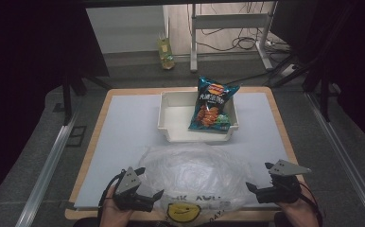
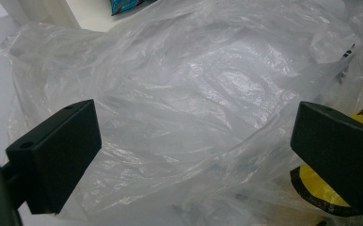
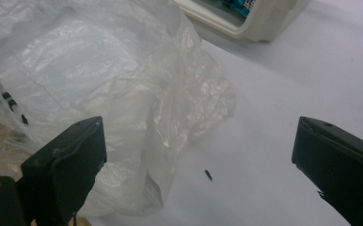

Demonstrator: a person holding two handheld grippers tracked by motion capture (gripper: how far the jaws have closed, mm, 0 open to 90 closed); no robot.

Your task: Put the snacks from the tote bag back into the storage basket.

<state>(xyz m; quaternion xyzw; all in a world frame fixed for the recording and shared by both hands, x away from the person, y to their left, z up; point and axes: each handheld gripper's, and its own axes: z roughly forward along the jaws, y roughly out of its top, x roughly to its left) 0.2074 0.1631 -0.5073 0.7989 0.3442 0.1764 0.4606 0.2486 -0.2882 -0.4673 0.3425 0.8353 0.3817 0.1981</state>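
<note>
While both claws sit at the bottom of the high view, this shows:
Left gripper [image 1: 148, 190]: lower left, jaws spread wide, holding nothing, crumpled film between them.
Right gripper [image 1: 261, 178]: lower right, jaws wide apart, holding nothing.
Plastic bag [image 1: 197, 175]: clear, crumpled, bottom centre between the claws, yellow print at its near edge.
White tray [image 1: 171, 113]: centre, beyond the bag.
Chip bag [image 1: 212, 105]: in the tray's right half, propped against its rim.

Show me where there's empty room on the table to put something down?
Bare mat lies left of the white tray, and another strip sits right of it. The tray's left half is free too; the chip bag fills its right. The near middle is crowded by the plastic bag.
</note>
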